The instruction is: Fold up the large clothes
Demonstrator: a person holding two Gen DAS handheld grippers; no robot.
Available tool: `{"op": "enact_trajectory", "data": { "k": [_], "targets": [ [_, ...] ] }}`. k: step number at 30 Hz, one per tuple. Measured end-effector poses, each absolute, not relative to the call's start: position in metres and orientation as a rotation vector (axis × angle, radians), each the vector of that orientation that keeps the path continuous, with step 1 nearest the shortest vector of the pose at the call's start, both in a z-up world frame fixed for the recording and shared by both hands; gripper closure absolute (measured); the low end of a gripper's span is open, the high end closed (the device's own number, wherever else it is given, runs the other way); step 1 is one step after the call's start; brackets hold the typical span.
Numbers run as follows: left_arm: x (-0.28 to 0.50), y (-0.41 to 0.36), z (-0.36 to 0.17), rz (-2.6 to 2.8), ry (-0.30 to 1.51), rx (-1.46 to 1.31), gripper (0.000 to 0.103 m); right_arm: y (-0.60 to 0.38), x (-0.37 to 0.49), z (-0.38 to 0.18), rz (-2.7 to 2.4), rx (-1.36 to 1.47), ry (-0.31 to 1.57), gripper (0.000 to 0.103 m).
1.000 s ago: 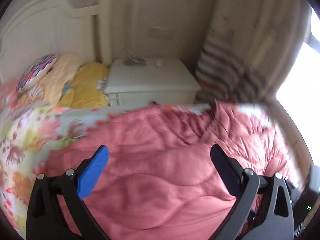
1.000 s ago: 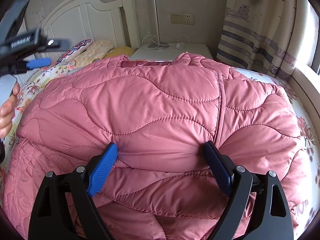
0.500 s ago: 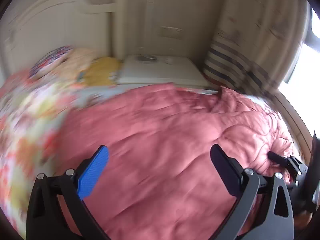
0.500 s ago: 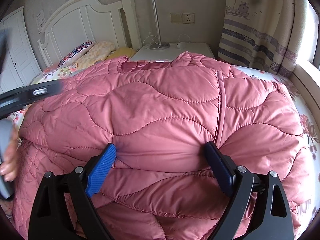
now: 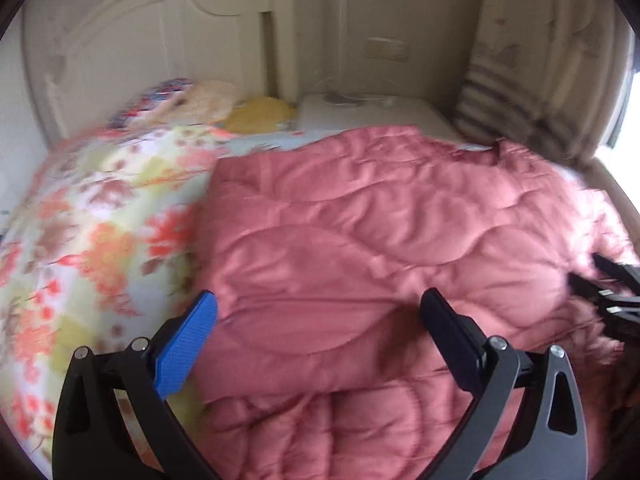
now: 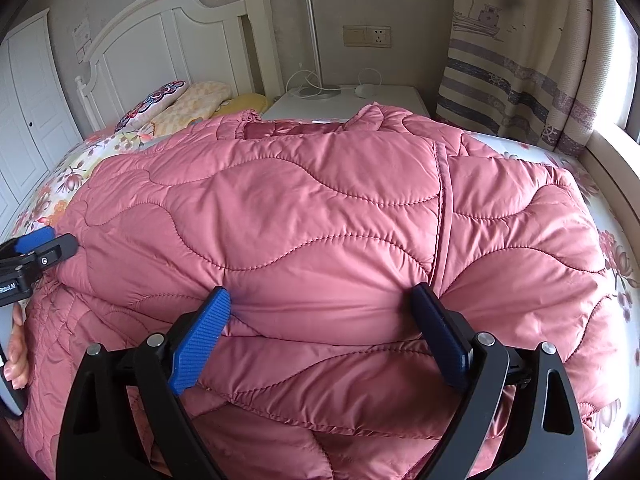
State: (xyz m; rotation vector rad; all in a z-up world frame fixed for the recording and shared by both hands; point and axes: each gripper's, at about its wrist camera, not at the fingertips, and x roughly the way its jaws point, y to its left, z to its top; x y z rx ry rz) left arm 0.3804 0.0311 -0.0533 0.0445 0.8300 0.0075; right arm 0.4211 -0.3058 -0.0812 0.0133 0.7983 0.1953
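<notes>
A pink quilted jacket point(image 6: 320, 200) lies folded on the bed, collar toward the headboard. My right gripper point(image 6: 320, 296) stands open wide, its fingertips sunk into the folded near edge, and a puffy bulge of the jacket fills the gap between the pads. My left gripper point(image 5: 320, 300) is open too, hovering over the jacket's point(image 5: 380, 240) left edge with nothing clamped. It shows at the left border of the right wrist view as left gripper point(image 6: 36, 248), held by a hand point(image 6: 16, 356). The right gripper point(image 5: 608, 296) shows at the right border of the left wrist view.
A floral bedspread point(image 5: 88, 240) covers the bed left of the jacket. Pillows point(image 6: 172, 100) lie by the white headboard point(image 6: 160, 36). A white nightstand point(image 6: 348, 100) with a lamp and cables stands behind. A striped curtain point(image 6: 512, 60) and a window ledge are on the right.
The left gripper has swung left and down, from over the jacket's middle to its left edge. The right gripper has kept still, its jaws a touch wider.
</notes>
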Motion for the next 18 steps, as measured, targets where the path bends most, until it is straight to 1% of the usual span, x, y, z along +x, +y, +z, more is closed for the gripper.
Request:
{"op": "enact_trajectory", "data": {
  "k": [3,10,15,17,18],
  "targets": [
    [0.388,0.040,-0.075,0.007,0.888,-0.004,0.002,-0.306,0.421,-0.081,0.198,0.014,0.798,0.014],
    [0.391,0.044,-0.071,0.010,0.877,-0.008,0.002,-0.306,0.421,-0.081,0.200,0.012,0.798,0.014],
    [0.393,0.045,-0.033,-0.033,0.800,-0.032,0.002,-0.305,0.420,-0.081,0.193,0.007,0.799,0.014],
    [0.410,0.043,-0.019,-0.038,0.774,-0.021,0.002,-0.305,0.421,-0.081,0.193,0.008,0.800,0.014],
    [0.426,0.043,-0.018,-0.048,0.791,-0.029,0.002,-0.305,0.421,-0.081,0.193,0.009,0.800,0.014]
  ]
}}
